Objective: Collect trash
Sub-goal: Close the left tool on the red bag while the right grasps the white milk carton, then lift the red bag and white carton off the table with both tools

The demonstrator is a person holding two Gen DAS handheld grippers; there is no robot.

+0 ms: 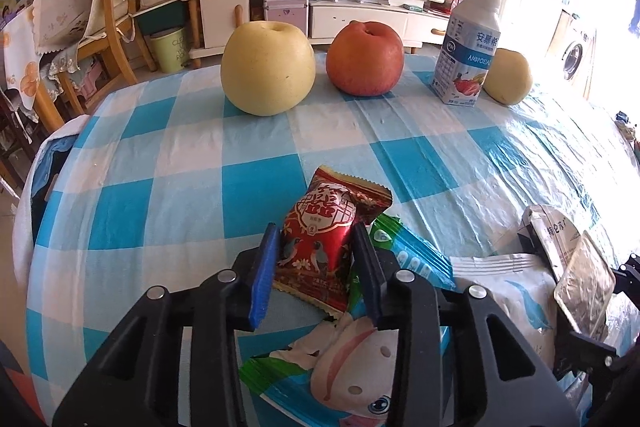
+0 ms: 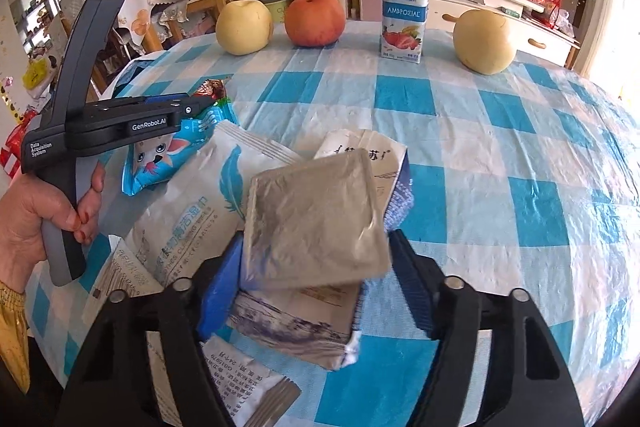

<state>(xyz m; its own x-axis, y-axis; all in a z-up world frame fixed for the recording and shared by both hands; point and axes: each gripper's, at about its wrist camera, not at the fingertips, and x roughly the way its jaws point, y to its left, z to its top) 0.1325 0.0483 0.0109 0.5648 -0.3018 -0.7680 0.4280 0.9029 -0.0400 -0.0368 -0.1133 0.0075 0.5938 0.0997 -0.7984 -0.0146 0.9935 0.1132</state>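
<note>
On a table covered with a blue-and-white checked cloth (image 1: 168, 163), the left gripper (image 1: 314, 247) has its jaws narrowed onto a red snack wrapper (image 1: 324, 227), one blue pad on each side of the packet and pressing on it; the wrapper sits at six o'clock in the left wrist view, just below centre. Under and beside it, toward five o'clock, lies a blue-and-green cartoon wrapper (image 1: 360, 371), touching the red one. The right gripper (image 2: 316, 267) holds a flattened milk carton (image 2: 316, 223) between its jaws at a middling width; the carton's silvery inside faces the camera, at six o'clock in the right wrist view, and it is tilted. The left pad presses on it; whether the right pad touches I cannot tell. To its left, at eight o'clock, rests a white wet-wipe pouch (image 2: 188, 211) with a blue feather on it, and at seven o'clock a small printed sachet (image 2: 240, 379) lies on the cloth. A hand (image 2: 36, 219) with red nails grips the left tool's handle at nine o'clock. Along the far edge, from eleven to one o'clock, stand a yellow pear (image 2: 244, 27), a red apple (image 2: 315, 19), an upright yoghurt bottle (image 2: 404, 3) and a second pear (image 2: 484, 41), each apart from its neighbour and well apart from the trash.
</note>
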